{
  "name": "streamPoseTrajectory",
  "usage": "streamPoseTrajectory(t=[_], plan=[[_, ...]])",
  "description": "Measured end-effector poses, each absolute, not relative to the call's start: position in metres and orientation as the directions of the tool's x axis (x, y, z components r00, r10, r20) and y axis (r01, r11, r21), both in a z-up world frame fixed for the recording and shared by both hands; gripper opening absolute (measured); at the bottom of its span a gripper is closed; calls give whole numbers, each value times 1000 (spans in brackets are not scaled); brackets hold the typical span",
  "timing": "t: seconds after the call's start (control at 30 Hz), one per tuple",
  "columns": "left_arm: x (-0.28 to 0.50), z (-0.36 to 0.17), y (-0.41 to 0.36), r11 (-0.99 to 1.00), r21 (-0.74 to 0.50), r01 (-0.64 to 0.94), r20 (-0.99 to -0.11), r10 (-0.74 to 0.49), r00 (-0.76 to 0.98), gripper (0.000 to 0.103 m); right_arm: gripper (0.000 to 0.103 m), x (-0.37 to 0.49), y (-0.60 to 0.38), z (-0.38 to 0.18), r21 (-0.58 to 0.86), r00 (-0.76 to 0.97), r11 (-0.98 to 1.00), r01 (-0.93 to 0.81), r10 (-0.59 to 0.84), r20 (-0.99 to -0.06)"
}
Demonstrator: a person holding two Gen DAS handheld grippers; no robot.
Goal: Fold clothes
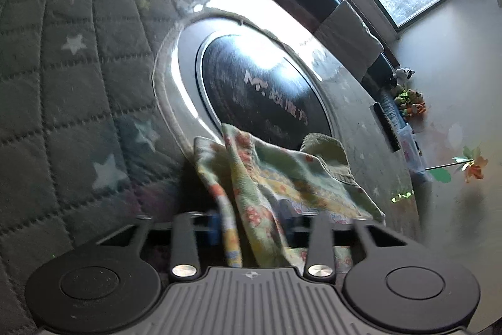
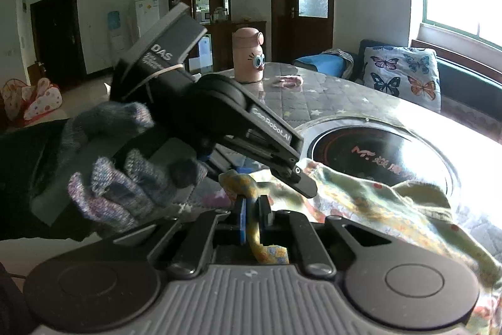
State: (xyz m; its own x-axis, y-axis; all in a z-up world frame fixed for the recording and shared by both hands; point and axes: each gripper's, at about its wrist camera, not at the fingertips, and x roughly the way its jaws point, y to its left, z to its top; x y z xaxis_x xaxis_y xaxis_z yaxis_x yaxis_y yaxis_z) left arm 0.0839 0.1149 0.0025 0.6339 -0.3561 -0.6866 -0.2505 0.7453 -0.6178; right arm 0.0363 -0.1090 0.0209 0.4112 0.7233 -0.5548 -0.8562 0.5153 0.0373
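A small floral garment (image 1: 282,178), yellow-green with orange flowers, hangs bunched over the table. In the left wrist view its folds drape between the wide-apart jaws of my left gripper (image 1: 254,225); no pad presses on it. In the right wrist view my right gripper (image 2: 252,217) is shut on a twisted edge of the same garment (image 2: 360,193), which spreads to the right over the table. The left gripper (image 2: 301,178), held by a gloved hand (image 2: 125,171), reaches in from the left just above the cloth.
The round table has a grey star-quilted cover (image 1: 78,52) and a black glass hotplate (image 1: 260,93) in the middle. A pink cartoon bottle (image 2: 249,55) and a small pink item (image 2: 290,80) stand at the far side. A butterfly cushion (image 2: 401,74) lies on the sofa by the window.
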Motion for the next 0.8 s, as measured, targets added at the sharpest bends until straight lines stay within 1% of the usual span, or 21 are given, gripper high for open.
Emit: streamPoseTrajectory(t=[0.03,0.07,0.13,0.23,0.37,0.57,0.67,0.8], plan=[[84,2,115,744,-619,-252,-687,-356,634,23,7,35,-110,20,41,409,515,-856,724,-556],[84,2,115,743,-619,-254,-687,-355,635,19,7,35,-111,19,43,408,516,-856,724,-556],[83,1,116,742,-619,-257,-687,-353,636,16,8,33,-116,19,54,410,523,-851,724,-554],[83,1,117,740,-620,-261,-687,-350,637,15,11,33,-130,20,65,439,560,-826,711,-549],[82,-1,118,738,-620,-266,-687,-347,639,15,11,40,-156,22,68,511,643,-763,663,-548],[81,-3,119,736,-623,-265,-684,-348,641,15,12,77,-209,11,48,660,824,-564,485,-574],[81,-2,118,742,-617,-262,-687,-345,640,15,12,101,-234,-1,71,688,882,-466,412,-598],[81,-1,117,749,-610,-260,-690,-340,639,15,15,114,-254,-13,82,702,914,-397,360,-615]])
